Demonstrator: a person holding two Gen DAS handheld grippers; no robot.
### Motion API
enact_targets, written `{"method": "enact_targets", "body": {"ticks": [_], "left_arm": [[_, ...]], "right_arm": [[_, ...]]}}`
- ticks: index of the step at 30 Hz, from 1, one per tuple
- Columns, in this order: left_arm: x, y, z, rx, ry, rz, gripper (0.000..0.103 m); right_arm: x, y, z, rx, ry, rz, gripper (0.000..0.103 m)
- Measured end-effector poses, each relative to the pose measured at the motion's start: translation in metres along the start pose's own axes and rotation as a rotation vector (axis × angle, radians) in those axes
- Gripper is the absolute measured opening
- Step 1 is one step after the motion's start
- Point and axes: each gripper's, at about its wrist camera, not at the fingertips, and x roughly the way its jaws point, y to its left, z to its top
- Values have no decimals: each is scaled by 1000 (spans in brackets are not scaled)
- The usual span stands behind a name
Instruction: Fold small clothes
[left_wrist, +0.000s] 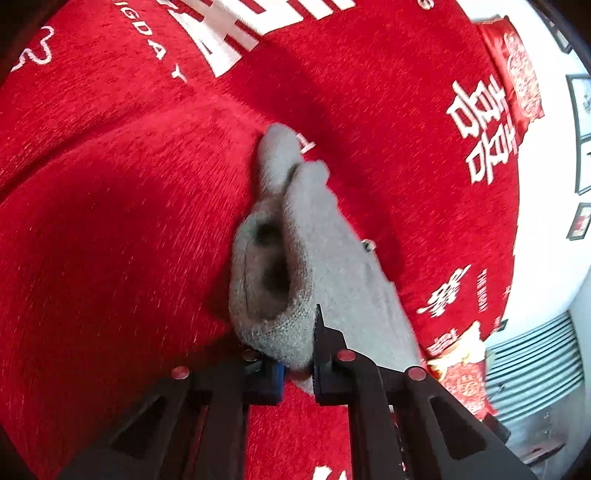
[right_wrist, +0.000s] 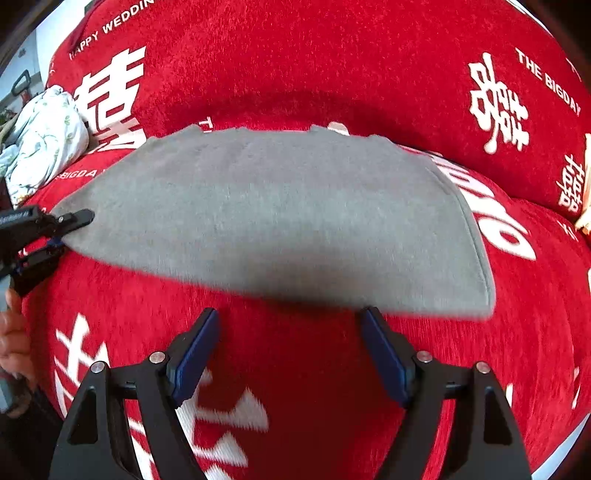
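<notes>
A small grey knit garment (right_wrist: 280, 214) lies folded on a red sofa cover (right_wrist: 332, 66) with white lettering. My left gripper (left_wrist: 299, 354) is shut on the garment's near left corner (left_wrist: 280, 332), where the layers bunch up and open into a dark pocket. From the right wrist view the left gripper (right_wrist: 62, 232) shows at the garment's left end. My right gripper (right_wrist: 290, 325) is open and empty, just in front of the garment's near edge, with the blue pads (right_wrist: 195, 362) apart.
A white floral cloth bundle (right_wrist: 44, 140) lies at the far left of the sofa. A red patterned cushion (left_wrist: 517, 70) sits at the sofa's far end. A white wall with framed pictures (left_wrist: 580, 133) and a ribbed radiator (left_wrist: 535, 362) stand beyond.
</notes>
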Motion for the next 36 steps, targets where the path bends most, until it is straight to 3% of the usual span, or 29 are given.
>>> {"method": "enact_targets", "body": {"ticks": [6,11,15,19,20,21,25,28,30,36], "left_arm": [[5,4,11,-15,-23,-59,13],[3,8,10,-2,-23,-83,13],[0,7,7,31,-24,-48,13],[2,2,7,57,-25,-1,13],[3,1,7,67,-25,14,13],[3,0,7,73,-24,24,13],[5,-4,7,96,-19,65,13],[5,-6,6,114,-18,85,13],[5,-7,6,120,-20,93,13],[5,-9,5,127,-23,107,13]], "right_arm": [[15,33,76,-15,-11,81,82],[65,91,142,-29,80,208,82],[119,152,177,-105,163,206,82],[159,191,196,-115,220,192,82],[167,200,199,-126,233,177,88],[173,208,201,-147,235,153,94],[192,241,199,-311,241,9,93],[195,241,201,-296,235,14,91],[197,239,206,-283,240,11,83],[200,238,214,-282,272,-15,74]]}}
